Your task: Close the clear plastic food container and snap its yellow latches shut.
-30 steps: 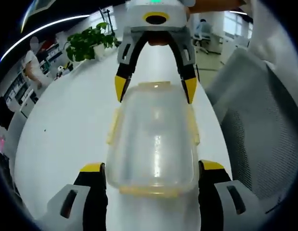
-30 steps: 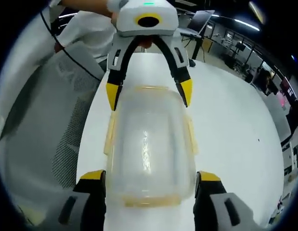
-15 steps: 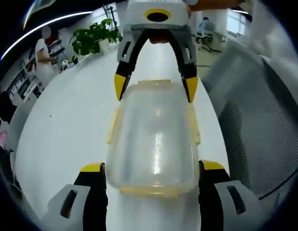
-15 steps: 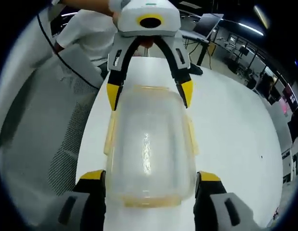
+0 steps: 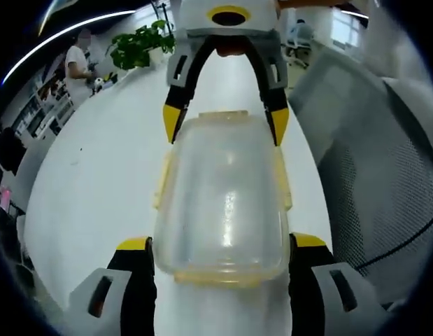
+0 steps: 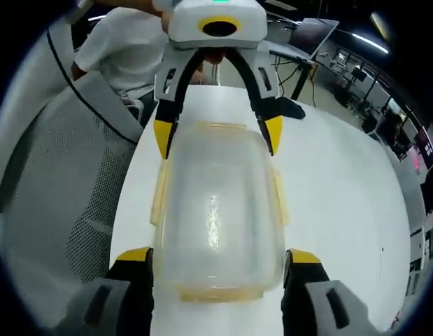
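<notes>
Container (image 5: 222,203) on white table (image 5: 97,182), office bkgd — plant (image 5: 136,47), mesh chair (image 6: 62,189).

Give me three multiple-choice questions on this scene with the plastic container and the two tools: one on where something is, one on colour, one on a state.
1. Where does the clear container sit?
A. On a white table
B. On a chair seat
C. On the floor

2. What colour are the latches along its sides?
A. Red
B. Yellow
C. Blue

3. How do the left tool and right tool stand?
A. Both shut tight with nothing between
B. One lying flat on the table
C. Both spread across the container's ends

Answers: 1 A, the white table lies under it; 2 B, the side tabs are yellow; 3 C, each view shows tips flanking both ends.
</notes>
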The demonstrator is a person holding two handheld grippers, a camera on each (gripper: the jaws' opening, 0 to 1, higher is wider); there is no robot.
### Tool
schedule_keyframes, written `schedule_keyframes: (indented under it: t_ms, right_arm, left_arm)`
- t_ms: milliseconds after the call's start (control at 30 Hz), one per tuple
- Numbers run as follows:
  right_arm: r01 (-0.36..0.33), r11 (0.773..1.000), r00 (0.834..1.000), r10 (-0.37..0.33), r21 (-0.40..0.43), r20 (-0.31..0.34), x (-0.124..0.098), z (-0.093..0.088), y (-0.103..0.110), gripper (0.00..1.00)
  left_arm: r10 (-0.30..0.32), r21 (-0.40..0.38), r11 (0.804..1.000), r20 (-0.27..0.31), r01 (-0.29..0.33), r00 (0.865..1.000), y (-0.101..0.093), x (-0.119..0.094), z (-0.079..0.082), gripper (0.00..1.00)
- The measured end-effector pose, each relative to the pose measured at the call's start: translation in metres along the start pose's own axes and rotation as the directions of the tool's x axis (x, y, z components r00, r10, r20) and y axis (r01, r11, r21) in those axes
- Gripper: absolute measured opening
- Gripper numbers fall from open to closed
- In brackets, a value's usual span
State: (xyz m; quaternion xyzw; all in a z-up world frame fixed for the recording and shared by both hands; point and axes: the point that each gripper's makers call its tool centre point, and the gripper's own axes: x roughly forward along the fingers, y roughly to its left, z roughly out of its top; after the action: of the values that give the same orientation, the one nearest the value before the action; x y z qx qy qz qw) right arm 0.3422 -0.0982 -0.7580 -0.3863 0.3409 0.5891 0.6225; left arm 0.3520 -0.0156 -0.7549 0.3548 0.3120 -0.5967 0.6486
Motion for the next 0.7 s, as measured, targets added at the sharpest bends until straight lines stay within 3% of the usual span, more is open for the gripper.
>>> schedule_keyframes:
  t_ms: [167,700]
  right_arm:
    - [0.003,1.000,1.000,-0.003,0.003,-0.003,0.001,0.000,-0.008,0.74]
    - [0.007,1.000,1.000,-0.007,0.008,-0.009,0.004,-0.002,-0.052,0.74]
  left_arm:
    - [0.002,0.003,1.000,0.004,-0.002,1.000,0.006,0.001,0.000,0.76]
    - [-0.004,0.016,1.000,-0.013,0.004,1.000,0.052,0.005,-0.002,0.76]
